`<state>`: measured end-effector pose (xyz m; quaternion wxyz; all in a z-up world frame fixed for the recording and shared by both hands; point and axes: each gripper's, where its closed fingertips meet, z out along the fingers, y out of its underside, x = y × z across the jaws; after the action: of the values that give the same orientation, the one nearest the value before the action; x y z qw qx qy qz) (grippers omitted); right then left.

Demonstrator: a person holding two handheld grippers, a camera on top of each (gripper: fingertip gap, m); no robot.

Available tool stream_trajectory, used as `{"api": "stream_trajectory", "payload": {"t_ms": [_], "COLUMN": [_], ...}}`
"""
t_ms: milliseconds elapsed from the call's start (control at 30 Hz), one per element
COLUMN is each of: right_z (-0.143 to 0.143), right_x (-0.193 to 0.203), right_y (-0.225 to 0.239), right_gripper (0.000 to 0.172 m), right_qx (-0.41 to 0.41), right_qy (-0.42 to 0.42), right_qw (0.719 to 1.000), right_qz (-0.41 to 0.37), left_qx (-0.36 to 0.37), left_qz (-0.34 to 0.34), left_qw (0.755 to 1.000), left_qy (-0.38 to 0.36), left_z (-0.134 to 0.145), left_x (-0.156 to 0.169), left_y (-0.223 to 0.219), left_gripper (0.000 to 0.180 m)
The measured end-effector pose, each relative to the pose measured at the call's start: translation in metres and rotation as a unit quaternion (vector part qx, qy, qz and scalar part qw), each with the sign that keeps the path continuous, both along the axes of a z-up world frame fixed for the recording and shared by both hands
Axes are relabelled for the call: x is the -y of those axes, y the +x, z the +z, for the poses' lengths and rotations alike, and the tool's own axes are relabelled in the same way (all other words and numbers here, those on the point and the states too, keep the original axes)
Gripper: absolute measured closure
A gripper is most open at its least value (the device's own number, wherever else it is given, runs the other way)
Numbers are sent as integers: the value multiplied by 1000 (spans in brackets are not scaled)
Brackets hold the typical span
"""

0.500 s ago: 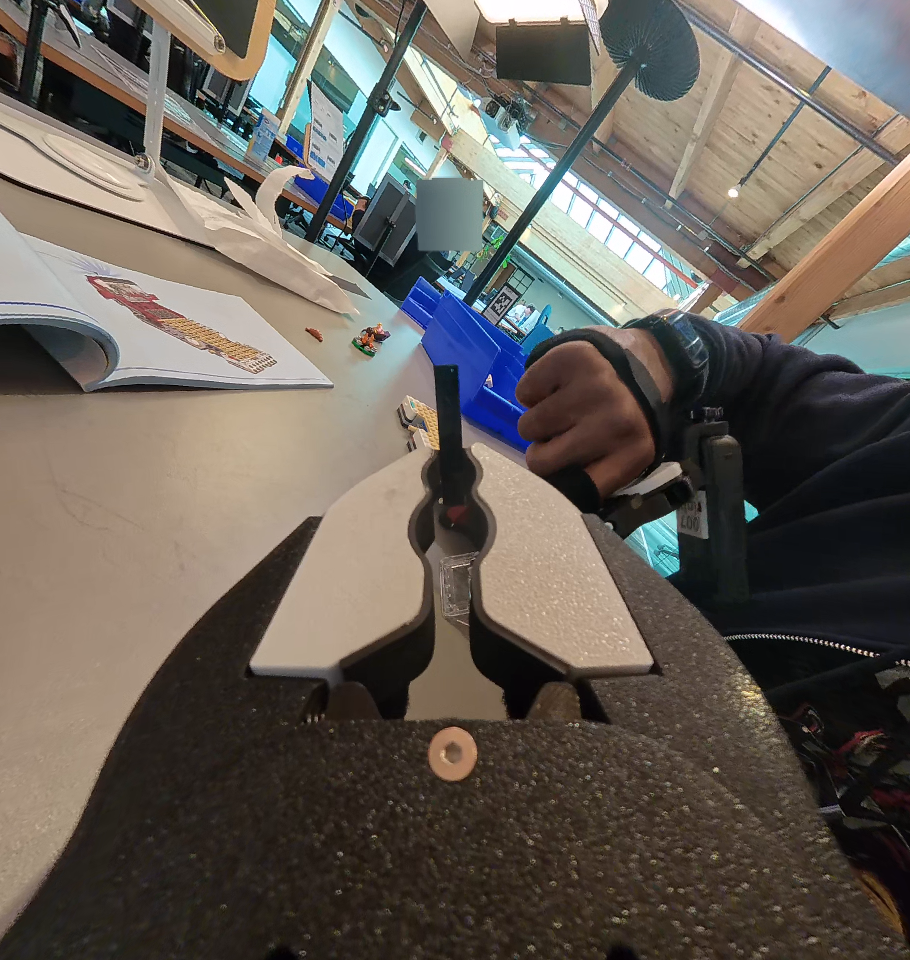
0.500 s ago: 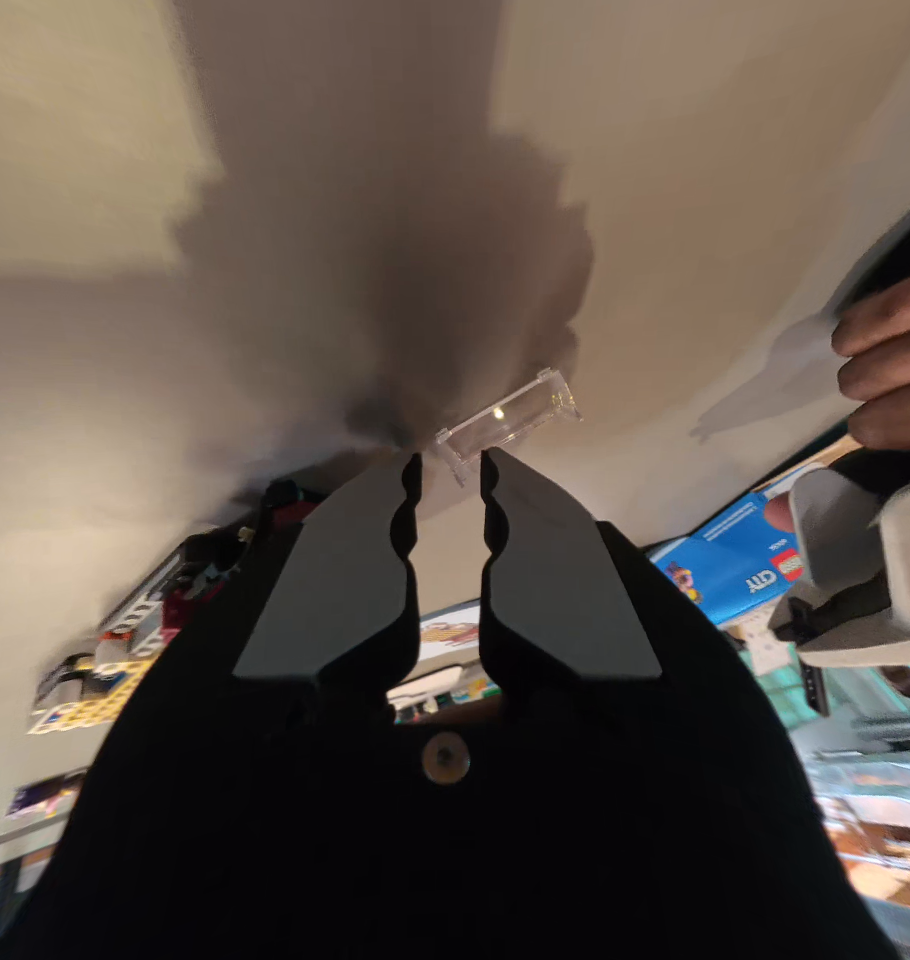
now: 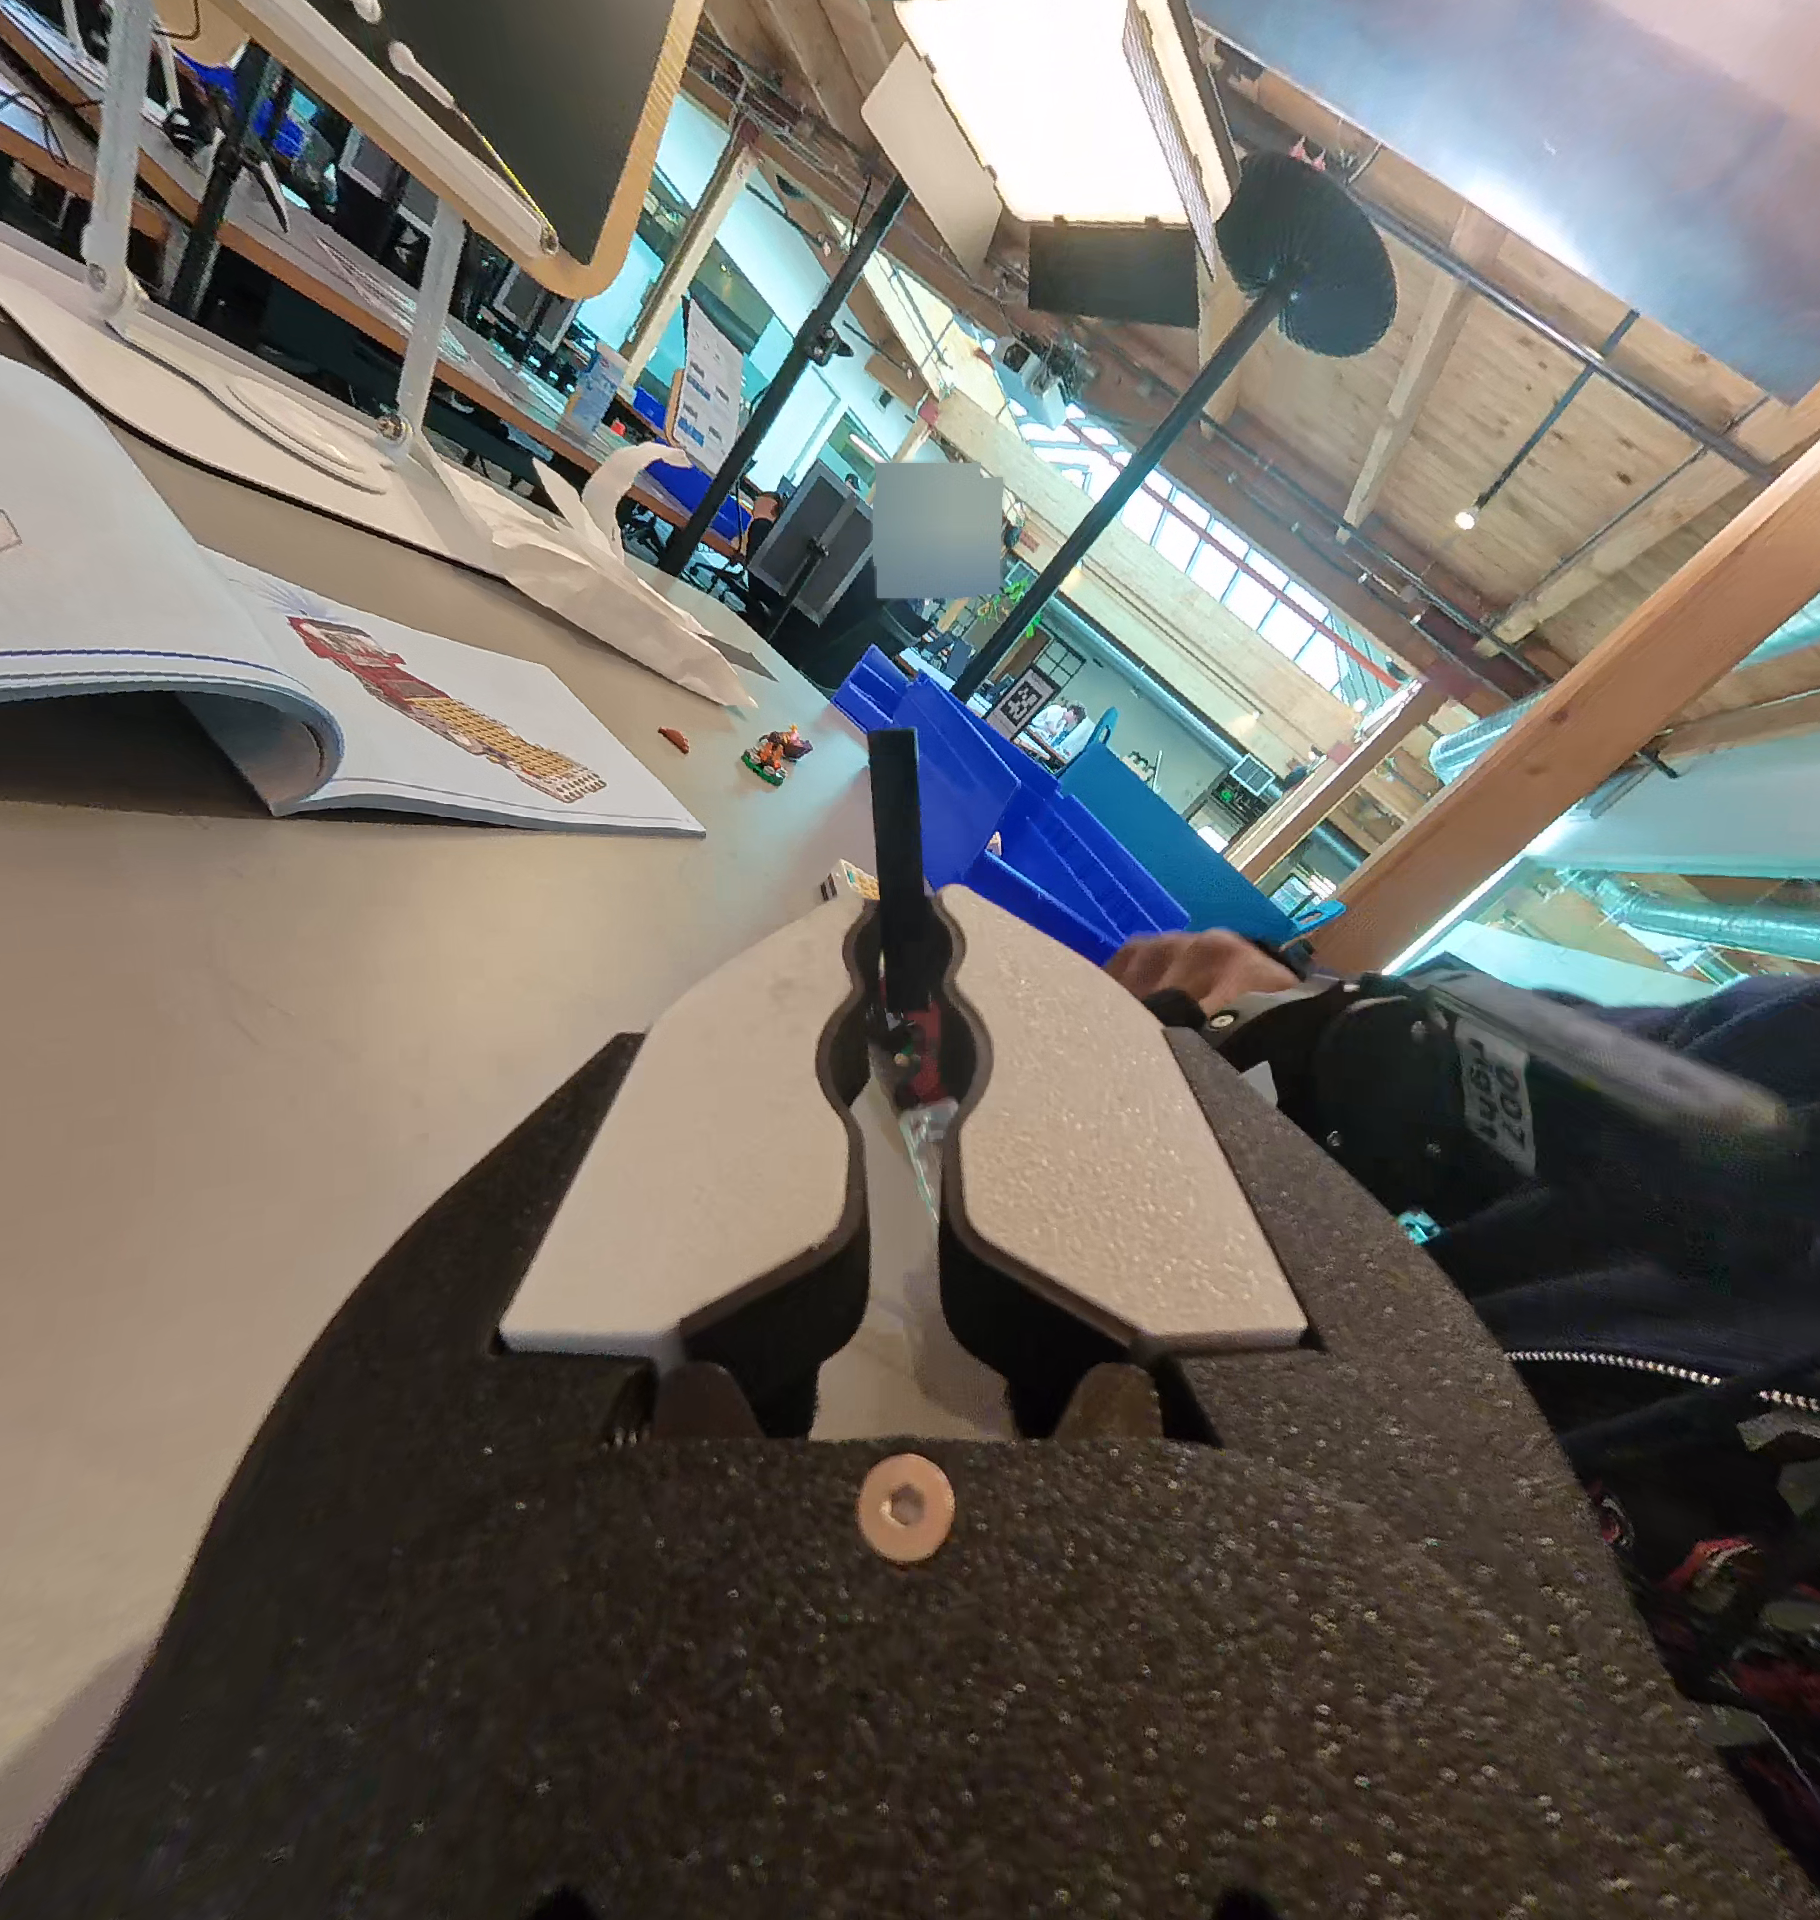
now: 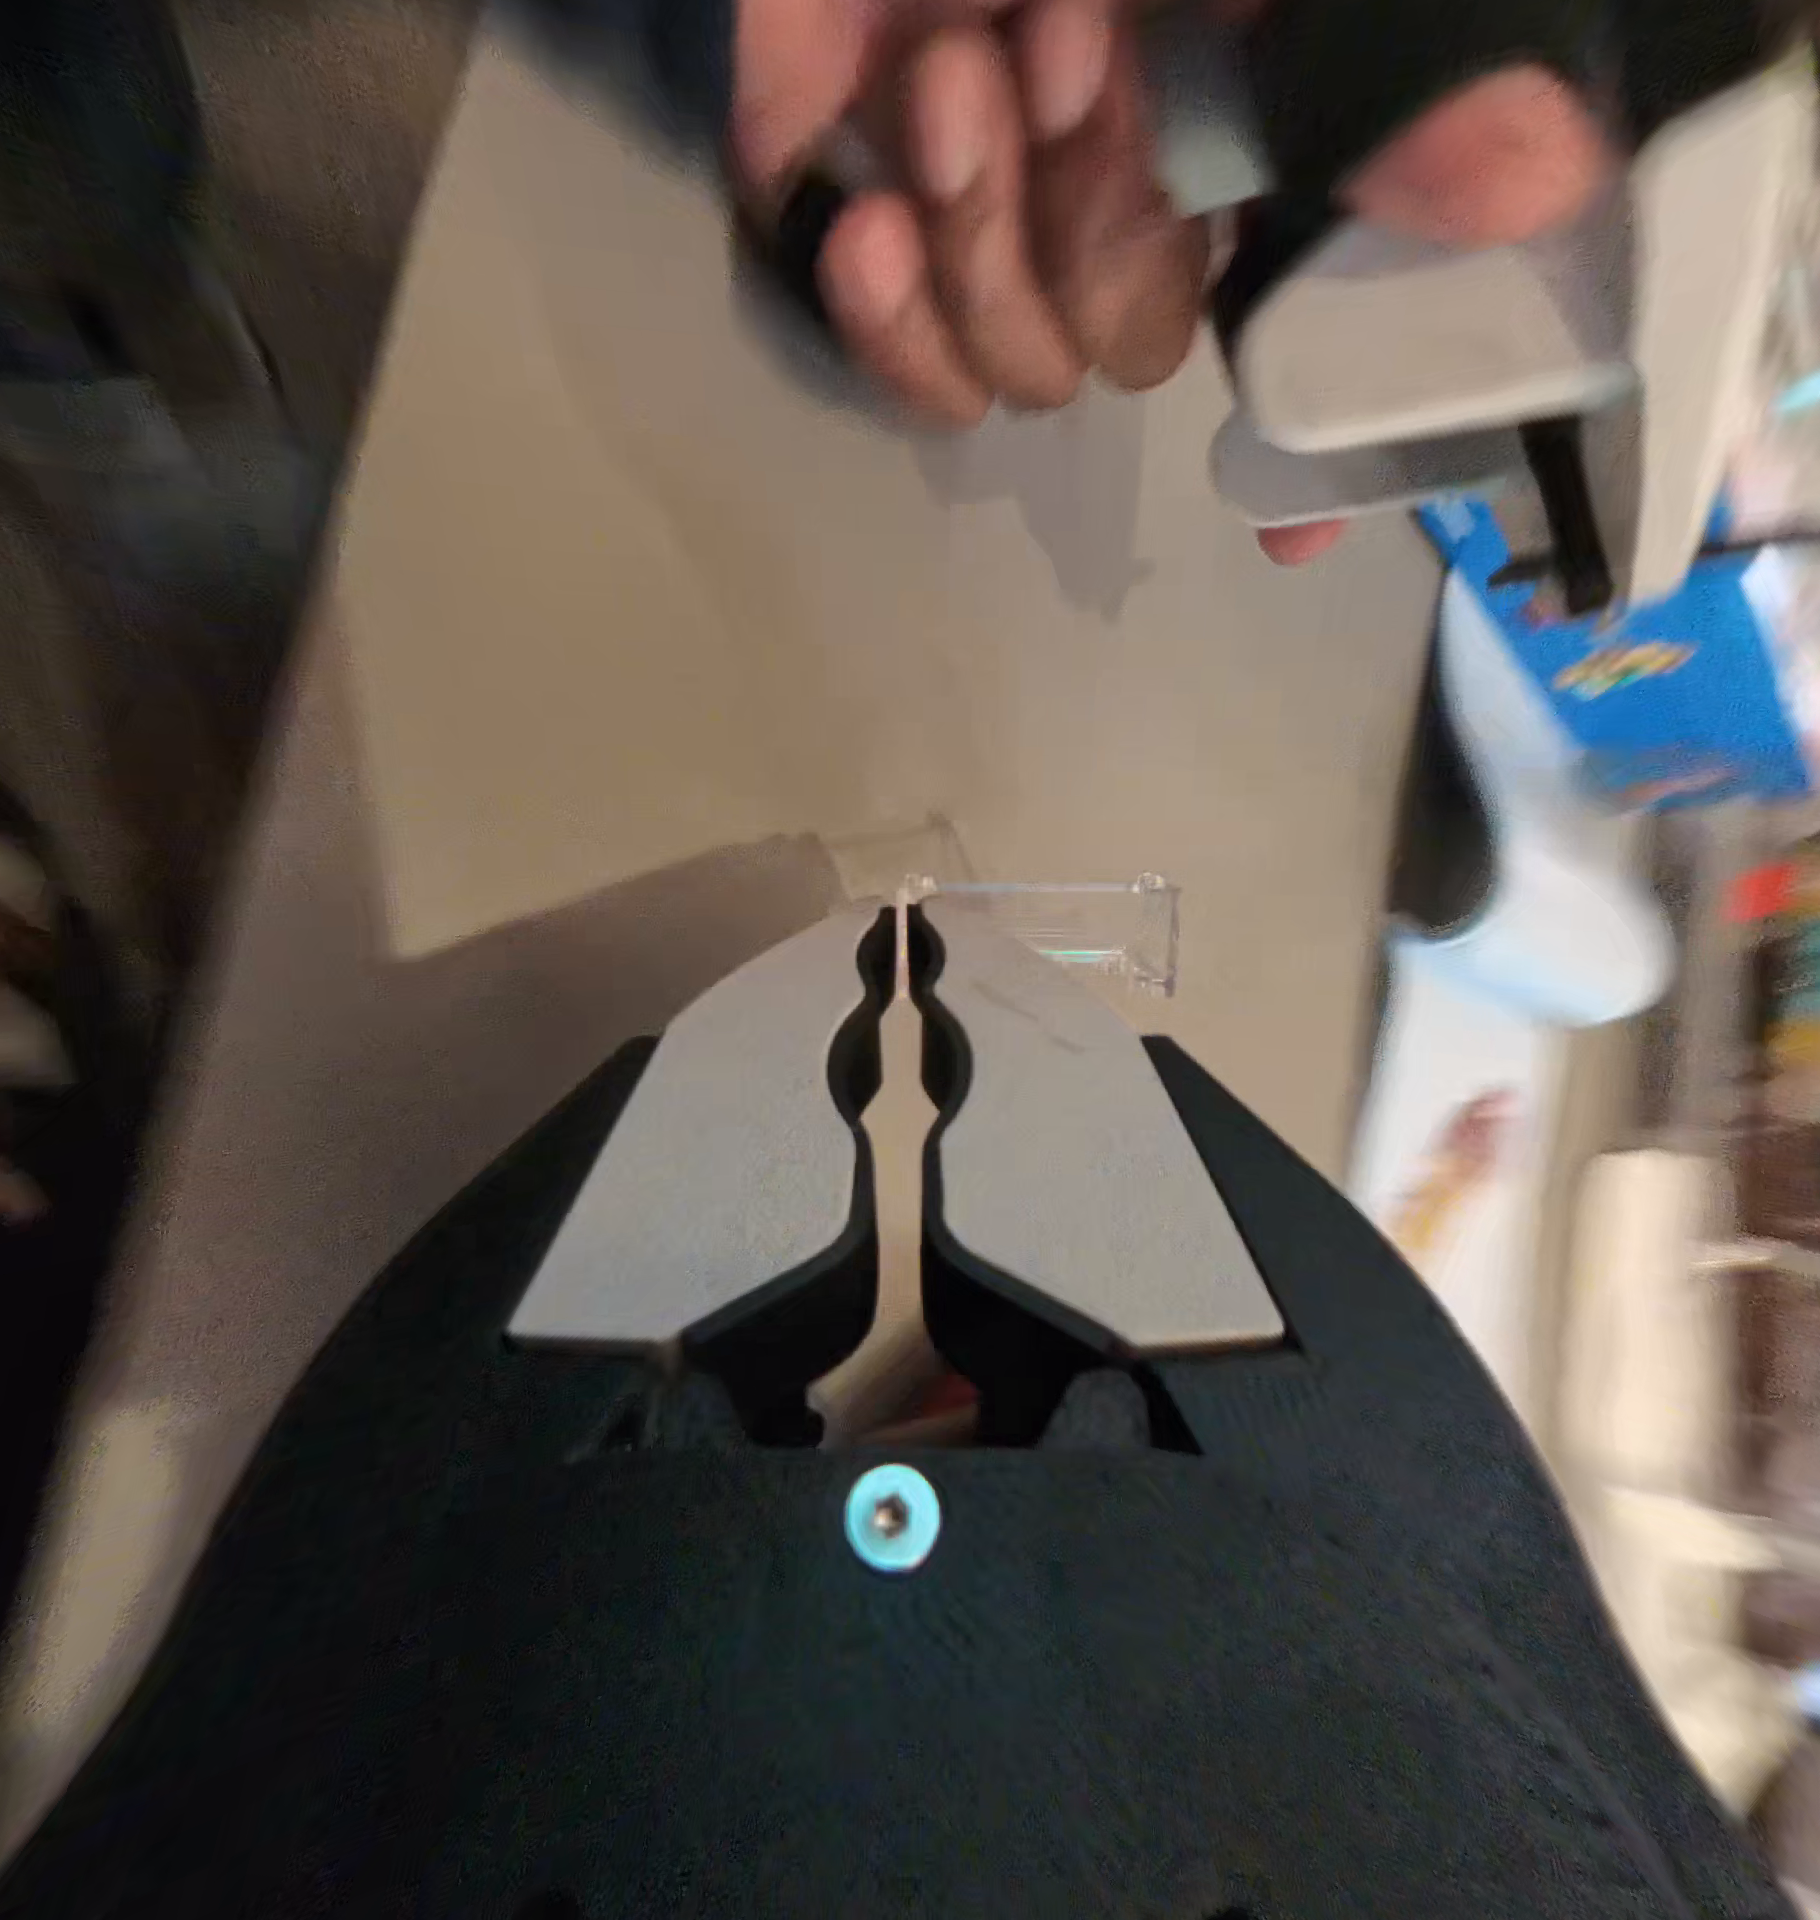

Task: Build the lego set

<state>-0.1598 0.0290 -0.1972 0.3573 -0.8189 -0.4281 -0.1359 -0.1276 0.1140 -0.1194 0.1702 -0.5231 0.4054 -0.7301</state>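
Right claw (image 4: 904,920) now pinched on clear plastic piece's (image 4: 1145,940) end wall, lifted off bench (image 4: 677,623); previously spread. Left claw (image 3: 901,914) unchanged, clamping black bar (image 3: 898,821).

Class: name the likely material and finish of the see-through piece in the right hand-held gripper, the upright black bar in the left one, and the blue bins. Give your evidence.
See-through piece: probably clear glossy plastic; the table shows through it and its edges glint.
Black bar: looks like matte black plastic, though metal cannot be excluded; no shine.
Blue bins: apparently moulded plastic, smooth and slightly shiny, with uniform colour and ribbed walls.
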Motion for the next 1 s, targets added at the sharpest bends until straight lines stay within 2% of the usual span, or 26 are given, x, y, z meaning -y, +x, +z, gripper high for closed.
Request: {"api": "stream_trajectory", "payload": {"t_ms": [67, 167, 233, 333, 467, 700, 867, 1000], "right_z": [4, 6, 0, -3, -13, -21, -20, -14], "right_x": [2, 6, 10, 18, 33, 46, 60, 67], "right_y": [-16, -21, -16, -5, -10, -10, -14, -1], "right_gripper": [170, 170, 170, 169, 166, 167, 161, 154], "right_qx": [-191, -405, -470, -491, -493, -451, -409, -343], "right_qy": [-4, -23, -36, -40, -85, -96, -87, -35], "right_qw": [978, 895, 849, 824, 817, 840, 872, 908], "right_qz": [-83, -188, -238, -281, -287, -287, -253, -239], "left_qx": [-3, -15, -23, -27, -29, -44, -46, -69], "left_qz": [3, 6, 5, 2, 1, -5, -9, -26], "left_qw": [1000, 1000, 999, 999, 999, 998, 997, 995], "left_qy": [4, 26, 35, 39, 36, 53, 55, 63], "left_z": [-1, -4, -7, -8, -8, -13, -13, -19], "left_x": [0, 4, 8, 10, 11, 19, 21, 33], "left_y": [0, 3, 4, 5, 5, 6, 6, 5], "left_gripper": [173, 172, 173, 173, 173, 172, 172, 173]}}
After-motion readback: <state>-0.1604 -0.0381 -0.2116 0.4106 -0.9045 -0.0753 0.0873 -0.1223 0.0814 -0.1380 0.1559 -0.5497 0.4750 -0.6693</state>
